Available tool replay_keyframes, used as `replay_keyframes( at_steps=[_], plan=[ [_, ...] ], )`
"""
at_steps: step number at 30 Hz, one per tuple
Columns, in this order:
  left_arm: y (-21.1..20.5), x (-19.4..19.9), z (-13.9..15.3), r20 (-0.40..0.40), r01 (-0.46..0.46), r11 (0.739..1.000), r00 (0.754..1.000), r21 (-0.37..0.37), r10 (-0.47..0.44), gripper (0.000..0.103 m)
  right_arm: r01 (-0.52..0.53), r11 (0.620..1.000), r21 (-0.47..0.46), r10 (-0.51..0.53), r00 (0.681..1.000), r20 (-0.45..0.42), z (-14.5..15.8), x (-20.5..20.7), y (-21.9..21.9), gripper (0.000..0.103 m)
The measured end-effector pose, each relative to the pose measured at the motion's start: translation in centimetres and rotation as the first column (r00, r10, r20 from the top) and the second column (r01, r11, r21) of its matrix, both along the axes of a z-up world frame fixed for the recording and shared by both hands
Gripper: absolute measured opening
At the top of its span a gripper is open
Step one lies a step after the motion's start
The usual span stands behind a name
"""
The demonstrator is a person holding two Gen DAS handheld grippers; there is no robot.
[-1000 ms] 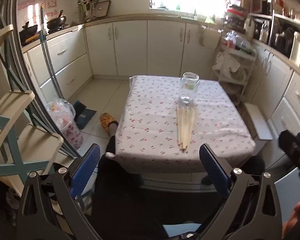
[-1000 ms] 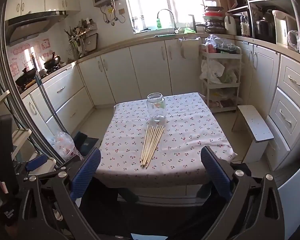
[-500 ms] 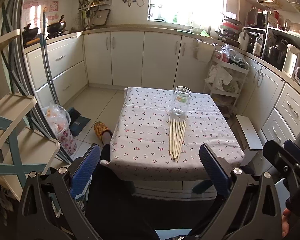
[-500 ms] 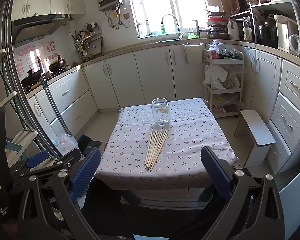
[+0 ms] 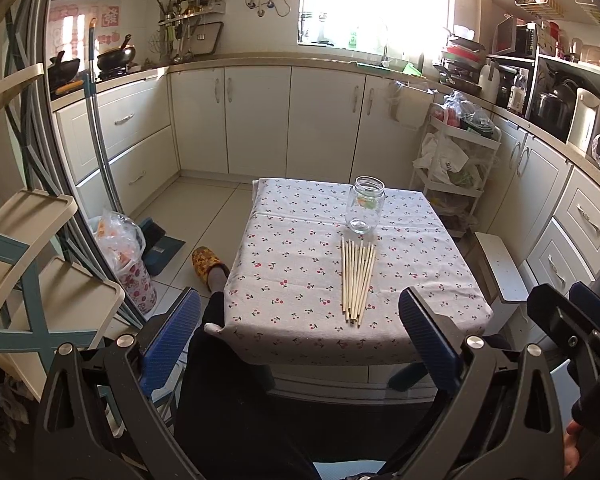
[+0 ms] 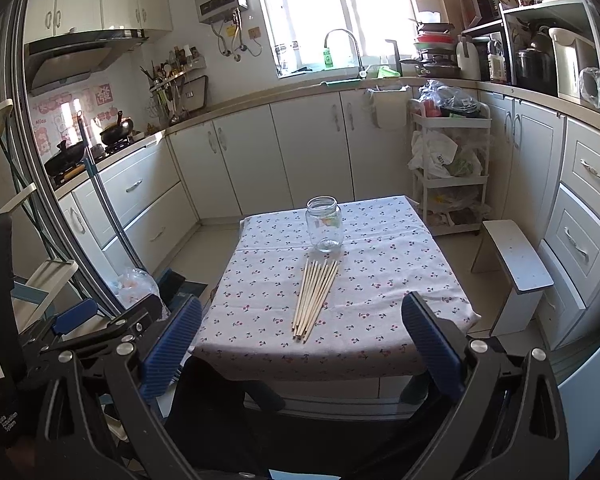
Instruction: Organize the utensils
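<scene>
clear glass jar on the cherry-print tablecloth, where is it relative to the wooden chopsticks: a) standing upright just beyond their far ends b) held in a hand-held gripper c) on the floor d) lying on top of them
a: the clear glass jar stands upright, empty of sticks, just past the far tips of the pale wooden chopsticks lying on the cherry-print tablecloth.

I see pale wooden chopsticks point(image 5: 356, 280) beside a clear glass jar point(image 5: 365, 205) on the white, red-cherry-print surface point(image 5: 292, 264); my claw pads point(image 6: 171, 348) are blue.

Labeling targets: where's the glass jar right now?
In both views, the glass jar stands upright mid-table on the cherry tablecloth, just beyond the far ends of the chopsticks.
</scene>
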State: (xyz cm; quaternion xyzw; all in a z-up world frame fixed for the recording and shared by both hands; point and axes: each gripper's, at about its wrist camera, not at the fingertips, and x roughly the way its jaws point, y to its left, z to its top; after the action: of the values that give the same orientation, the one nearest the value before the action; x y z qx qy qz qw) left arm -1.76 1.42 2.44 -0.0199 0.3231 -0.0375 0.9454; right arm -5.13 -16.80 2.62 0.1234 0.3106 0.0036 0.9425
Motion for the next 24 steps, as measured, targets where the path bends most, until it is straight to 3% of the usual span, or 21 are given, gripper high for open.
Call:
replay_keyframes(
  at_steps=[24],
  plan=[
    [0.17, -0.11, -0.40, -0.002, -0.006, 1.000, 1.000, -0.001, 0.006, 0.095, -0.026, 1.000, 0.015, 0.026, 1.000, 0.004, -0.23, -0.04, 0.61, 0.096]
  ],
)
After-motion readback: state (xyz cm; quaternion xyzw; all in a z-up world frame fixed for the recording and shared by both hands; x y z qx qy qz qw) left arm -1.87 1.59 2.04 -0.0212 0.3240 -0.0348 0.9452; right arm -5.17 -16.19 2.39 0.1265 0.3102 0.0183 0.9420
